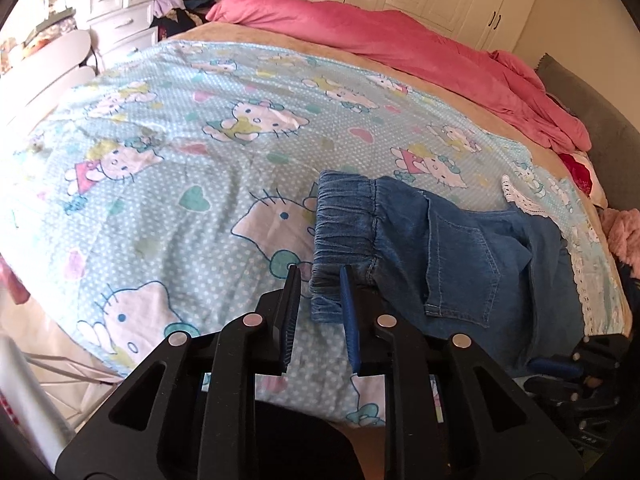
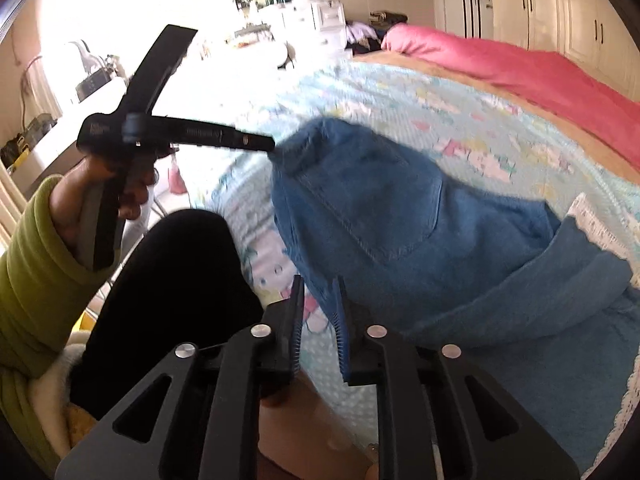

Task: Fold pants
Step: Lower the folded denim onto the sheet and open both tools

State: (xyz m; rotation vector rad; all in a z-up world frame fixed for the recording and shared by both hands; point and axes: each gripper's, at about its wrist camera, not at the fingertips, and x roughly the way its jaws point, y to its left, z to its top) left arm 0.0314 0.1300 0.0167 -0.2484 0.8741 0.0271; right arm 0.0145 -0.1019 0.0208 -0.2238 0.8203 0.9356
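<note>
Your left gripper point(image 1: 320, 276) is pinching the elastic waistband corner of the denim pants point(image 1: 460, 248), its jaws standing only a narrow gap apart with the gathered fabric filling that gap. Your right gripper point(image 2: 318, 286) is holding its jaws nearly closed too, and the near edge of the pants point(image 2: 400, 220) is passing between the blue pads; whether the pads are pressing on the denim is hard to tell through the blur. From the right wrist view your left gripper point(image 2: 268, 145) is meeting the far top corner of the pants, and your hand point(image 2: 100, 188) in a green sleeve point(image 2: 36, 264) is gripping its handle. The pants are lying bunched on the cartoon-cat sheet point(image 1: 180, 160), at its near edge beside the lace trim point(image 1: 576, 280), well apart from the pink blanket point(image 1: 400, 44).
</note>
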